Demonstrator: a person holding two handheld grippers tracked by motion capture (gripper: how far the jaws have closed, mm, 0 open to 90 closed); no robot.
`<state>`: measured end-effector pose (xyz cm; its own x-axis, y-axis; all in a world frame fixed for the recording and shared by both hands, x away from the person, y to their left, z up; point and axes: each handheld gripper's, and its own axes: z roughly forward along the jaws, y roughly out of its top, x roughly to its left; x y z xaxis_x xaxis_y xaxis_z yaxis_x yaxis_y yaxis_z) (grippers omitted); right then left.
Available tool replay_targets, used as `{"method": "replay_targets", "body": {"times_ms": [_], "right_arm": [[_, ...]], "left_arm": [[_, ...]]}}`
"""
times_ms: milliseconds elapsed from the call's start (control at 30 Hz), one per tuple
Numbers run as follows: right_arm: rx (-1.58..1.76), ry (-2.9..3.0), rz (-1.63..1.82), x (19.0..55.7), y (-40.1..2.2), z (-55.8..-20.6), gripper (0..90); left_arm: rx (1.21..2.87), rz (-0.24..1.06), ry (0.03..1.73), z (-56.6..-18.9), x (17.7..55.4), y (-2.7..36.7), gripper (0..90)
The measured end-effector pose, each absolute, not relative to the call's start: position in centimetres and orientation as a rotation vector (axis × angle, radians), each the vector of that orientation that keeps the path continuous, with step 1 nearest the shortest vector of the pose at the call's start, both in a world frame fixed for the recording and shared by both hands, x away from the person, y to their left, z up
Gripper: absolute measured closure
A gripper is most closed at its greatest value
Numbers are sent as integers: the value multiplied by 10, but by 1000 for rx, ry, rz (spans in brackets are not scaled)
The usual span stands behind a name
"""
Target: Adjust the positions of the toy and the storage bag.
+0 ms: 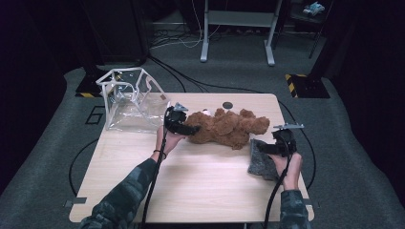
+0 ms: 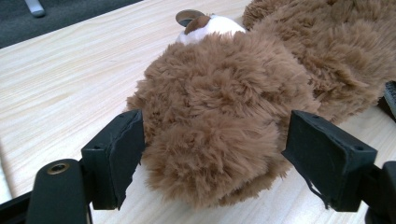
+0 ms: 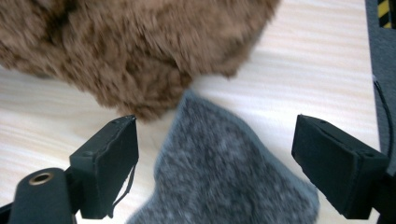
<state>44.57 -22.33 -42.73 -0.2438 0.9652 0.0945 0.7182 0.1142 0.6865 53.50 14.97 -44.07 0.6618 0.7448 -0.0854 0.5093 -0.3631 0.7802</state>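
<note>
While the left gripper (image 2: 212, 163) straddles a brown teddy bear's (image 1: 227, 126) plush limb, jaws wide, the right gripper (image 3: 215, 163) hovers open-jawed above grey felt cloth (image 3: 224, 172), apparently poised to regrasp.

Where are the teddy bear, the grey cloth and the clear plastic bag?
teddy bear (image 1: 224, 126): high view, on its brown belly.
grey cloth (image 3: 224, 168): right gripper view, on its fuzzy middle.
clear plastic bag (image 1: 131, 102): high view, on its see-through side.
</note>
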Motion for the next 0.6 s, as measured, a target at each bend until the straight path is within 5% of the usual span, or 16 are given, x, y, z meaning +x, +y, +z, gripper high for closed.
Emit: {"method": "replay_targets", "body": {"times_ms": [300, 600], "right_arm": [[1599, 2058, 927, 479, -212, -414, 113], [1633, 2088, 900, 507, -214, -419, 242]], "left_arm": [[2081, 326, 957, -446, 539, 148, 243], [2095, 325, 947, -450, 539, 146, 389]]}}
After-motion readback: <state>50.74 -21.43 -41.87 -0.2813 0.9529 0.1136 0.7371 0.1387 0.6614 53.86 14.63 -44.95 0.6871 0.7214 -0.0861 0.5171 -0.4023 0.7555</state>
